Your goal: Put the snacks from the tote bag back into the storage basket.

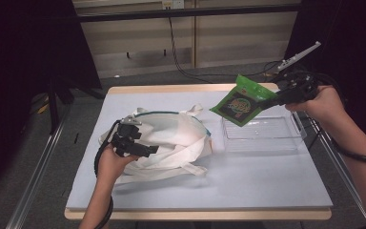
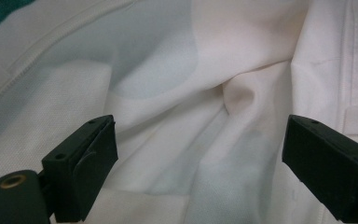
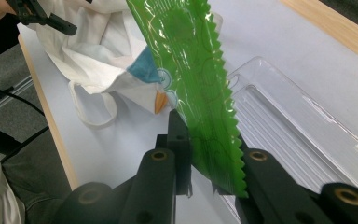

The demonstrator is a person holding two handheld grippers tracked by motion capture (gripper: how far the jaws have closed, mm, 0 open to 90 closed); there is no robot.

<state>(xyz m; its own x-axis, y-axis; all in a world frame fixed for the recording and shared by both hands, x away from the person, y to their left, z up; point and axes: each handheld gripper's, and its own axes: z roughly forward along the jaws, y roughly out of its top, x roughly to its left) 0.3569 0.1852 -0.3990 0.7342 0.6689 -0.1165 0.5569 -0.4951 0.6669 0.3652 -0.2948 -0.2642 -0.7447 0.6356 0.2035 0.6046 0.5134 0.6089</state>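
A white cloth tote bag [image 1: 171,138] with a teal rim lies on the left half of the table. My left gripper [image 1: 145,150] hovers at the bag's near-left side, open; its jaws stand wide apart over creased white fabric [image 2: 191,93], gripper [image 2: 200,149]. My right gripper [image 1: 268,101] is raised above the table's right side and shut on the serrated edge of a green snack packet [image 1: 237,101]. The packet [image 3: 186,70] hangs tilted between the jaws of the right gripper [image 3: 209,158], above a clear plastic tray [image 1: 262,136].
The clear tray [image 3: 303,126] sits empty on the light blue table top [image 1: 228,181], right of the bag [image 3: 98,51]. The left gripper [image 3: 58,25] shows far off. Metal rails run along both table sides; a cable hangs at the back.
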